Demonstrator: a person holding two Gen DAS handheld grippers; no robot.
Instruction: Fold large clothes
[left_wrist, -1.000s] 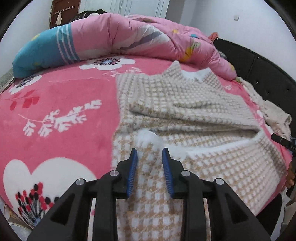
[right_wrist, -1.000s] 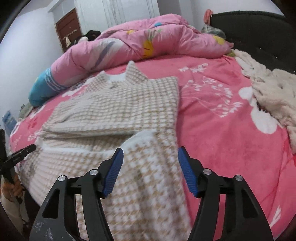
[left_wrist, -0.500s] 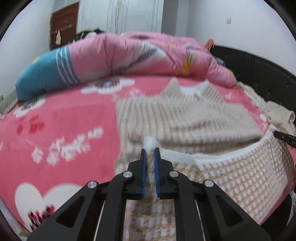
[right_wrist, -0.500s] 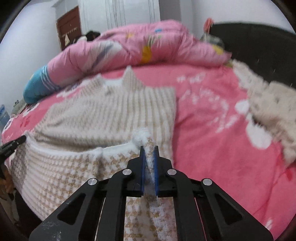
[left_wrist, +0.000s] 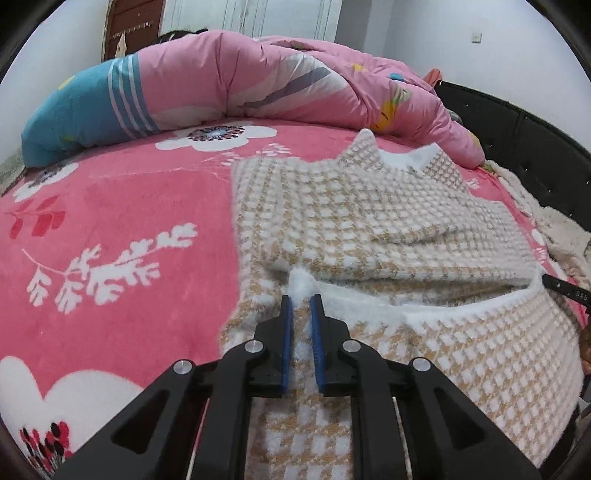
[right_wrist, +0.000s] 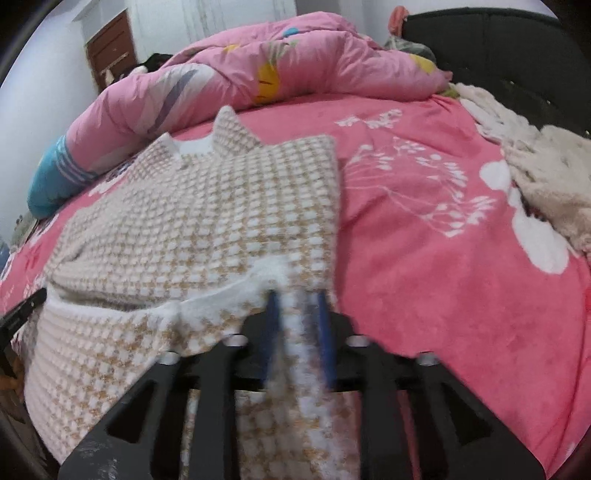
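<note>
A beige-and-white checked fleece garment (left_wrist: 369, 206) lies flat on the pink bed sheet (left_wrist: 129, 221), collar at the far end. Its near hem is raised and carried over the body, showing the white lining. My left gripper (left_wrist: 301, 299) pinches the hem's left corner; its jaws are starting to open, but the fabric still fills the narrow gap. In the right wrist view the same garment (right_wrist: 221, 206) is seen. My right gripper (right_wrist: 297, 295) is opening, blurred, with the hem's right corner loose between its blue pads (right_wrist: 271, 325).
A rolled pink duvet (left_wrist: 258, 74) with a blue end lies across the far side of the bed. A cream fluffy blanket (right_wrist: 546, 177) sits at the right edge by the black headboard (right_wrist: 498, 44). Bare pink sheet (right_wrist: 424, 240) flanks the garment.
Both grippers went from open to shut on the hem corners, then lifted the hem and carried it toward the collar. The right jaws have since parted again.
</note>
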